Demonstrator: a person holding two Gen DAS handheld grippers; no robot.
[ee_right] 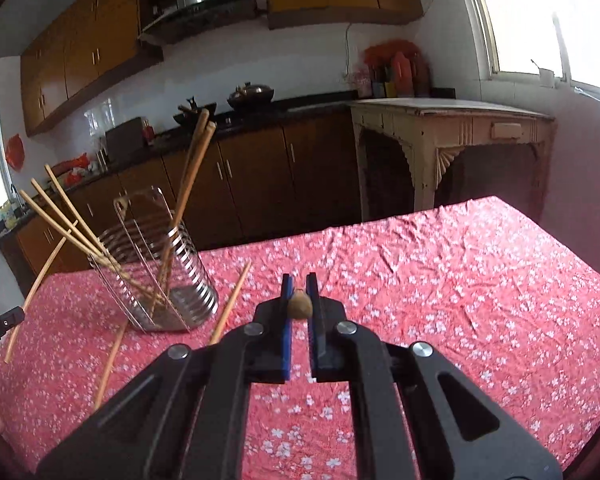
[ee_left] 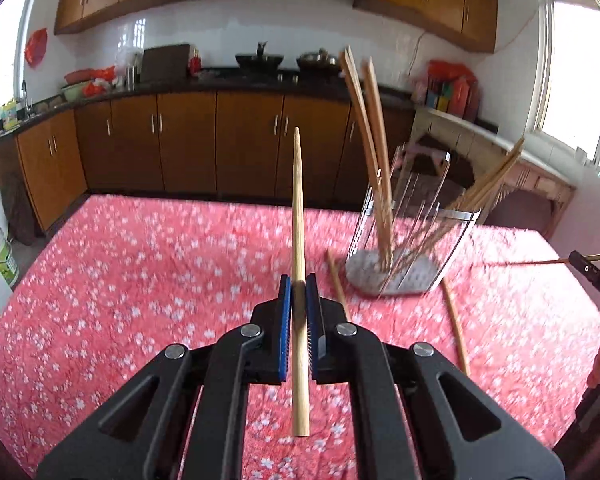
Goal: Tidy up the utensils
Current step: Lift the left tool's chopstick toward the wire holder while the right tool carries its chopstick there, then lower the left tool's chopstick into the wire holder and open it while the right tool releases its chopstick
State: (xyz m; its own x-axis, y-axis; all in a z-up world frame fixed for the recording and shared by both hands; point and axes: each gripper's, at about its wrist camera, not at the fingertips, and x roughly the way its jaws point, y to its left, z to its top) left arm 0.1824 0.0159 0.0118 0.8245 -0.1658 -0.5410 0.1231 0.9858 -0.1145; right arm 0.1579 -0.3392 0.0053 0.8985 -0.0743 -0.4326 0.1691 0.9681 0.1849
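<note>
My left gripper [ee_left: 298, 284] is shut on a wooden chopstick [ee_left: 298, 208] that points up and away, held above the pink flowered tablecloth [ee_left: 140, 264]. A wire utensil holder [ee_left: 408, 240] with several chopsticks stands to its right; two loose chopsticks [ee_left: 456, 328] lie beside it. My right gripper [ee_right: 299, 282] is shut on a chopstick seen end-on [ee_right: 300, 306]; the same chopstick and gripper show at the right edge of the left wrist view [ee_left: 580, 261]. In the right wrist view the holder [ee_right: 160, 268] stands to the left, with loose chopsticks [ee_right: 230, 304] near it.
The table [ee_right: 460, 280] is covered in pink cloth. Behind it are brown kitchen cabinets [ee_left: 188, 144] and a cream side table [ee_right: 452, 136]. A bright window [ee_left: 576, 76] is at the right.
</note>
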